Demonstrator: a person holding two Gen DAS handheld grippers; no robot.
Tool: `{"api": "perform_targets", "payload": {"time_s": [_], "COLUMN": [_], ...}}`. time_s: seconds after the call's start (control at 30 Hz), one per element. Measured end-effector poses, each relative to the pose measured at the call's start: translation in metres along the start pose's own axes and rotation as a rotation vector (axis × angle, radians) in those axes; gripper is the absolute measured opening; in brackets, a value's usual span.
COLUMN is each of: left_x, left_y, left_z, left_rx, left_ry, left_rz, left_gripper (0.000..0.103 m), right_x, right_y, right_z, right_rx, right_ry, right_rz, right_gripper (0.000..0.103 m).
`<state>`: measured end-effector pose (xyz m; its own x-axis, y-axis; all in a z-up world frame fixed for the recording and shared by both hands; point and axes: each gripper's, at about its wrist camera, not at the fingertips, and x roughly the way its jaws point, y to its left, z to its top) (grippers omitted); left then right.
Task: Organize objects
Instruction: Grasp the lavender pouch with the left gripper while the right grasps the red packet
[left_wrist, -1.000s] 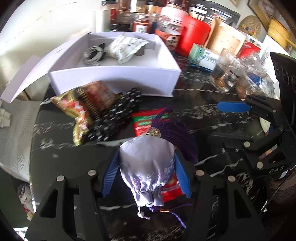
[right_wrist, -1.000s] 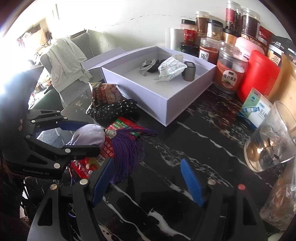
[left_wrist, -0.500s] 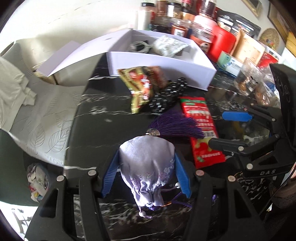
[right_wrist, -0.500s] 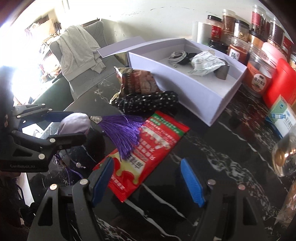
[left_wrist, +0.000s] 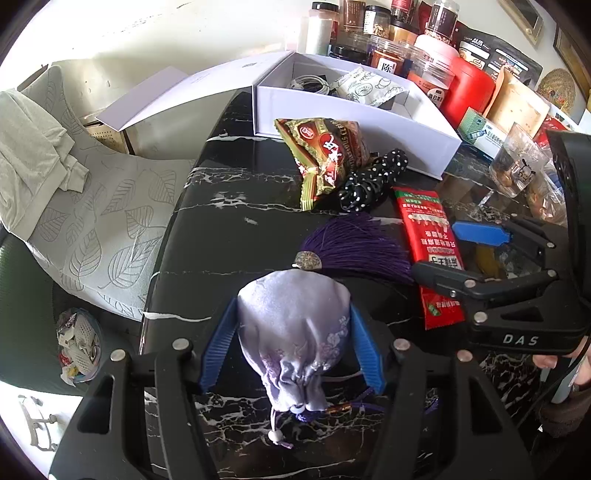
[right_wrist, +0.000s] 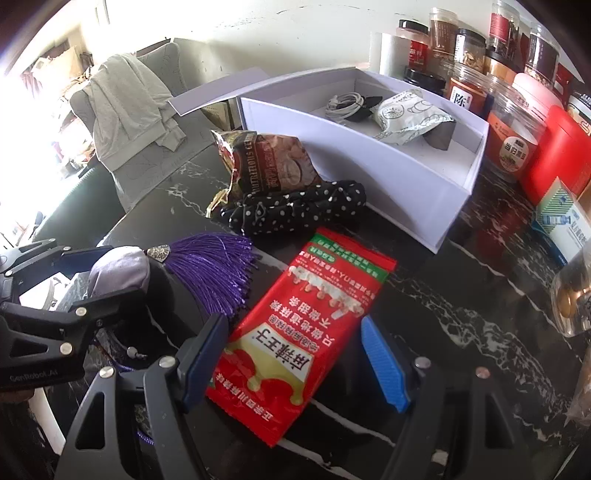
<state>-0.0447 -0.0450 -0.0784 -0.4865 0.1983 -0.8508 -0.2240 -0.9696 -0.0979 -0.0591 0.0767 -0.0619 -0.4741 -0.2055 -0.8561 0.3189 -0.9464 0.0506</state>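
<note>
Opening now around the pouch (left_wrist: 291, 325), the left claw (left_wrist: 291, 347) may let it slide and drag its tassel (left_wrist: 354, 247). With the right claw (right_wrist: 295, 365) open over the red packet (right_wrist: 306, 332), it can close skew and crush it.

Black marbled tabletop (left_wrist: 229, 236) | pale wall (left_wrist: 166, 33) behind | leaf-patterned chair (left_wrist: 110, 221) alongside, grey garment (right_wrist: 129, 107) draped | bright daylight, left

The left gripper (left_wrist: 293, 334) points steeply down toward the surface (left_wrist: 229, 236), its blue pads (left_wrist: 218, 347) set on either side of a lilac silk pouch (left_wrist: 295, 332) as the jaws ease apart. The right gripper (right_wrist: 293, 363) tilts down just as steeply, jaws spread wide and gripping nothing, straddling the near end of a red sachet (right_wrist: 314, 332). A hand (left_wrist: 561, 365) holds its handle.
</note>
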Motion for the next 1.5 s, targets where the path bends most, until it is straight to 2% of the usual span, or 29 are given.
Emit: {"api": "perform_targets", "payload": {"time_s": [0.17, 0.37, 0.53, 0.8, 1.0, 1.2, 1.4, 1.5], "left_x": [0.004, 0.004, 0.001, -0.006, -0.012, -0.021, -0.027, -0.026], "left_y": [0.001, -0.005, -0.009, -0.024, -0.05, -0.071, -0.071, -0.066], "left_z": [-0.002, -0.007, -0.012, -0.025, -0.039, -0.054, -0.064, -0.064], "left_rx": [-0.009, 0.006, 0.017, 0.053, 0.121, 0.144, 0.096, 0.08], "left_ry": [0.016, 0.009, 0.006, 0.015, 0.027, 0.038, 0.022, 0.019], "left_rz": [0.004, 0.044, 0.044, 0.024, 0.001, -0.036, -0.007, 0.02], "left_gripper": [0.063, 0.063, 0.062, 0.061, 0.061, 0.061, 0.062, 0.063], "right_x": [0.003, 0.003, -0.003, -0.02, -0.038, -0.053, -0.066, -0.068], "right_y": [0.002, 0.006, 0.005, -0.001, -0.006, -0.015, -0.017, -0.008], "right_z": [0.0, -0.004, -0.012, -0.039, -0.066, -0.09, -0.092, -0.083], "right_rx": [0.008, -0.026, -0.06, -0.151, -0.208, -0.231, -0.194, -0.189], "right_ry": [0.003, -0.014, -0.016, 0.001, 0.012, 0.018, -0.072, -0.12], "right_rz": [-0.018, -0.039, -0.022, 0.031, 0.061, 0.075, 0.115, 0.1], "right_gripper": [0.075, 0.075, 0.068, 0.066, 0.065, 0.065, 0.067, 0.073]}}
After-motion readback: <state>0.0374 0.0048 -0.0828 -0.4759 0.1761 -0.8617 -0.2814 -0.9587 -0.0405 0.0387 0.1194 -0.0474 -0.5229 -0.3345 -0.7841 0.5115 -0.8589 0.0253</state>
